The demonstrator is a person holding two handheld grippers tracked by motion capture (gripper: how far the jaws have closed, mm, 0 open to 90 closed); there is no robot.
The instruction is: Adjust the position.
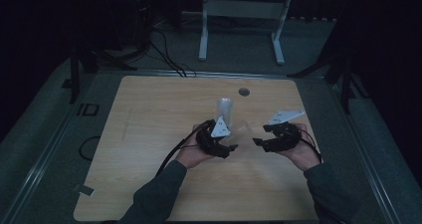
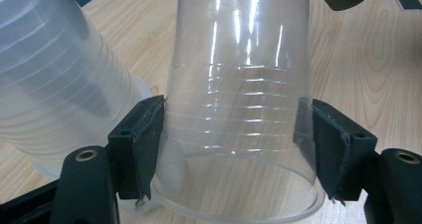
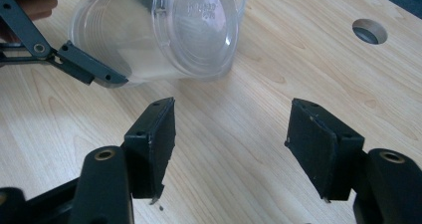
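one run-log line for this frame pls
left gripper: shut on clear cup | right gripper: open, empty | cup stack: beside held cup | wooden table

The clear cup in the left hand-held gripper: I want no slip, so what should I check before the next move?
1. Left hand-held gripper pads press both sides of the clear cup: ok.
2. Cup tilted, base towards the right hand-held gripper: ok.
3. Right jaws open, nothing between them: ok.
4. Second, frosted cup stack close beside the held cup; touching: cannot tell.
5. Bare table under the right jaws: ok.
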